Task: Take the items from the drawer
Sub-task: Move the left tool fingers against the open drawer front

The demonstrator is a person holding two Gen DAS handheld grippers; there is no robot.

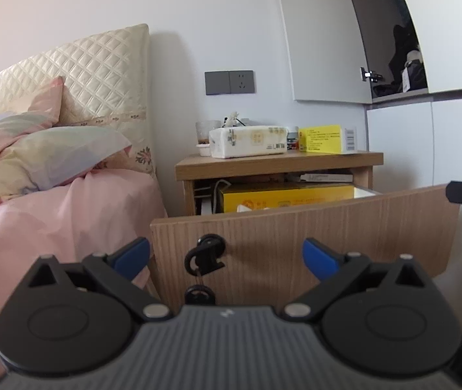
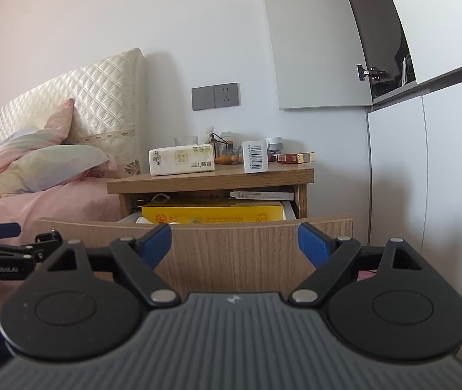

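Right wrist: drawer (image 2: 231, 243) open, yellow box (image 2: 211, 213) inside.

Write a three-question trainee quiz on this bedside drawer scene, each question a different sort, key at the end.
1. True or false: the drawer is pulled open.
2. Which item lies inside it? A) yellow box B) tissue pack C) cigarette pack
3. Fill in: both the left hand-held gripper and the right hand-held gripper are ____, holding nothing.

Key: 1 true; 2 A; 3 open. The tissue pack and cigarette pack sit on the nightstand top.
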